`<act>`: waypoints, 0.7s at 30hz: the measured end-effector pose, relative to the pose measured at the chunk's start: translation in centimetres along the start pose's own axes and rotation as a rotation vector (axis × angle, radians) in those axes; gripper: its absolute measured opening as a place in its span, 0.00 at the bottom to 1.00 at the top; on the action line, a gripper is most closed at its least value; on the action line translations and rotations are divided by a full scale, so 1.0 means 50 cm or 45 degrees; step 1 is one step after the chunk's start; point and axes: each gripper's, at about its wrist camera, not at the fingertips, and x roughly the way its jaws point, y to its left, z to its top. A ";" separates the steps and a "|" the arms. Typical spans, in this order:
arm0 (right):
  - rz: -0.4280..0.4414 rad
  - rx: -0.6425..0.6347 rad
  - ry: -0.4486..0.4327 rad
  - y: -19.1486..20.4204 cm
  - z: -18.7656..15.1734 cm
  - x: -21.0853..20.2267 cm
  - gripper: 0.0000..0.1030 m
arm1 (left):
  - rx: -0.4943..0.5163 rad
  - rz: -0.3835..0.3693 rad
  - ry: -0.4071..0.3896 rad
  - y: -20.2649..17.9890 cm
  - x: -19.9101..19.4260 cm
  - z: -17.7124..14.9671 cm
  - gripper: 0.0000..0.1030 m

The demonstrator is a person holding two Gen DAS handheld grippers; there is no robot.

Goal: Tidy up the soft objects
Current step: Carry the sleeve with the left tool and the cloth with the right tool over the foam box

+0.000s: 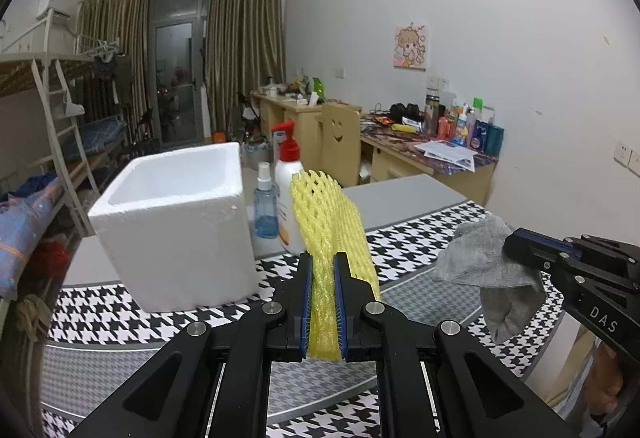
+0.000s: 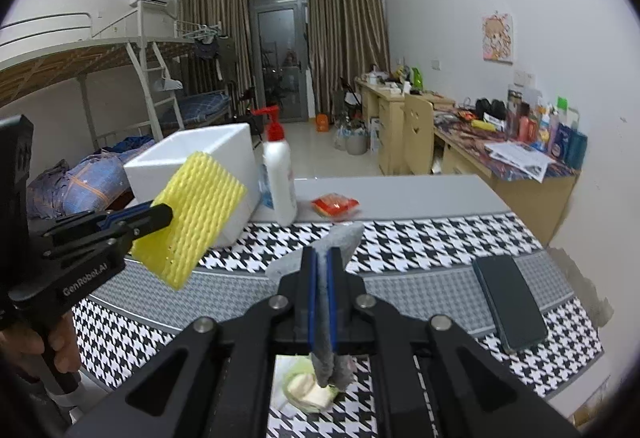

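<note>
The left tool (image 1: 323, 274) is clamped on a yellow foam net (image 1: 332, 222), held above the houndstooth worktop (image 1: 120, 310) just right of the white foam box (image 1: 176, 222). The right tool (image 2: 322, 270) pinches a grey cloth (image 2: 324, 318), also lifted off the worktop.

That yellow foam fruit net (image 1: 328, 234) looks soft and spongy, open mesh, matt. The grey sock (image 1: 486, 270) is fuzzy knit cloth. The white box (image 1: 176, 222) is grainy styrofoam, dull all over. The houndstooth tablecloth (image 2: 440, 238) reads as flat woven fabric. At 3 o'clock of it, the dark phone (image 2: 508, 302) is smooth with a slight sheen. The lotion pump bottle (image 2: 279, 177) is glossy white plastic.
</note>
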 end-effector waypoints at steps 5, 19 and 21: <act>0.024 -0.023 -0.009 0.020 0.018 0.008 0.07 | 0.000 0.028 -0.023 0.012 -0.008 0.019 0.10; 0.094 -0.075 -0.054 0.079 0.082 0.023 0.07 | -0.007 0.099 -0.102 0.055 -0.030 0.077 0.11; 0.103 -0.083 -0.056 0.088 0.089 0.025 0.07 | -0.006 0.106 -0.113 0.063 -0.033 0.081 0.11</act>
